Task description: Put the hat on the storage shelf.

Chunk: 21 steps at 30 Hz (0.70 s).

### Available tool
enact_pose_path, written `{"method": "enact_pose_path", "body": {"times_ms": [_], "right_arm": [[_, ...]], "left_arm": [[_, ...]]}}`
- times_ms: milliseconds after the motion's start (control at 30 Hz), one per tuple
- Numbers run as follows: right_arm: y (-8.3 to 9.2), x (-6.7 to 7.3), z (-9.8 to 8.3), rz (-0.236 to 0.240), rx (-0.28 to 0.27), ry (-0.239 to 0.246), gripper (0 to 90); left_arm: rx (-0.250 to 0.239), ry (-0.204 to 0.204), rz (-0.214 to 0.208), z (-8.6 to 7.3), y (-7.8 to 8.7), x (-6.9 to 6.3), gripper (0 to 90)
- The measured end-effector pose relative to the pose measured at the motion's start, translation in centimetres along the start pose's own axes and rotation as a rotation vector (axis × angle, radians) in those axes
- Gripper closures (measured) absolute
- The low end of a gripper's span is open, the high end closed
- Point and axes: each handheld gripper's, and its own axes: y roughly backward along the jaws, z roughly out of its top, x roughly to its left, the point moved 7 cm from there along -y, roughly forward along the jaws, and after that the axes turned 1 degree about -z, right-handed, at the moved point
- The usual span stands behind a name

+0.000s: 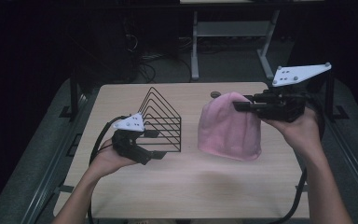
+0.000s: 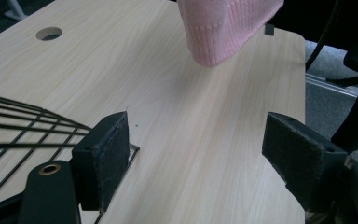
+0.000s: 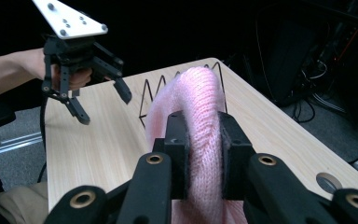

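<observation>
A pink knitted hat (image 1: 228, 128) hangs above the wooden table (image 1: 186, 186), pinched at its top by my right gripper (image 1: 242, 105), which is shut on it. In the right gripper view the pink knit (image 3: 200, 116) is squeezed between the two black jaws. The hat's ribbed brim (image 2: 223, 32) dangles over the table in the left gripper view. My left gripper (image 1: 156, 143) is open with nothing between its pads (image 2: 105, 156), held just in front of a black wire rack (image 1: 161, 119). In the right gripper view the left gripper (image 3: 103, 105) hovers open at the far side.
The wire rack (image 2: 23, 126) stands on the table's left half, its tiered triangles (image 3: 168, 81) behind the hat. A cable hole (image 2: 49, 33) lies in the tabletop. Grey floor, a desk frame (image 1: 233, 42) and cables lie beyond the far edge.
</observation>
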Motion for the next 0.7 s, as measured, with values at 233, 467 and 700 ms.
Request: {"method": "enact_pose_path", "body": {"times_ms": [233,467,700], "right_arm": [[-0.6,1.0,1.0,0.027,-0.014,0.024,76.4],[-1.9,2.1,2.3,0.074,-0.015,0.057,76.3],[-3.5,3.2,4.1,0.120,-0.032,0.087,76.3]], "left_arm": [[-0.006,-0.006,-0.021,0.9,-0.7,-0.1,22.8],[-0.015,-0.011,-0.041,1.5,-1.1,-0.4,24.0],[-0.031,-0.002,-0.078,2.1,-1.3,-0.4,25.0]]}}
